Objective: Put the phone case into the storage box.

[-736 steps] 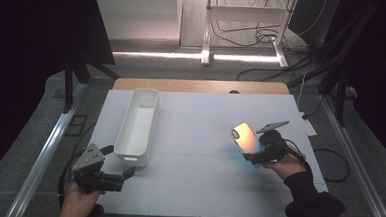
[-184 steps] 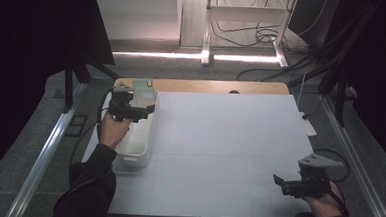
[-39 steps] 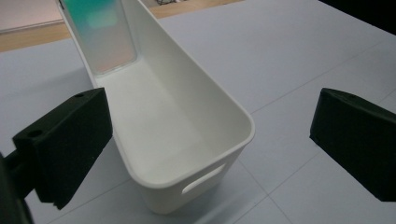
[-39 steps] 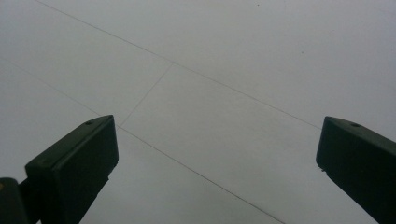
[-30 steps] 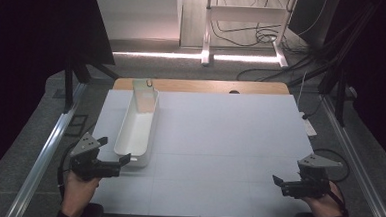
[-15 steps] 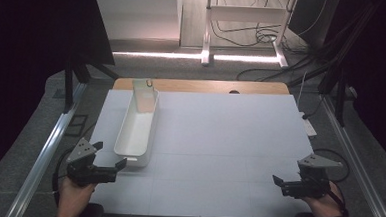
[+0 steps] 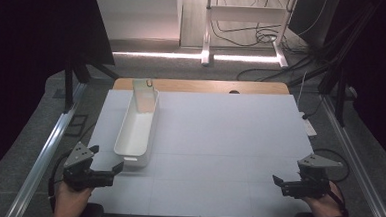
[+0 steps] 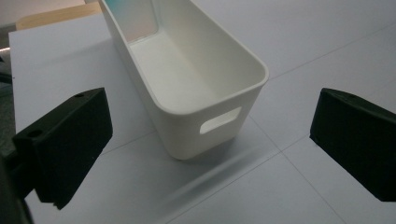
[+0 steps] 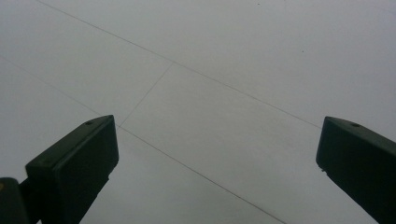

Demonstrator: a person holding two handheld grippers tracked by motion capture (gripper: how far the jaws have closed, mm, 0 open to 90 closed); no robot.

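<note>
Long white bin [image 7: 137,128] sits on left side of the white table [image 7: 219,140], running front to back, upright. Something flat and pale, card-like with a teal tint, leans inside its far end [image 7: 144,93]; can't tell what it is. Left gripper [image 7: 108,170] is held low at the front-left corner of the table, just short of the bin's near end, not touching it. Jaws wide apart, nothing between them. In the left gripper view the bin [image 8: 187,79] lies straight ahead, its near wall with the handle slot [image 8: 219,126] facing the jaws. Right gripper [image 7: 279,182] is at the front-right corner, well apart from the bin, jaws also spread wide, empty, over bare table [image 9: 224,70]. Person's hands grip both tools from below.
</note>
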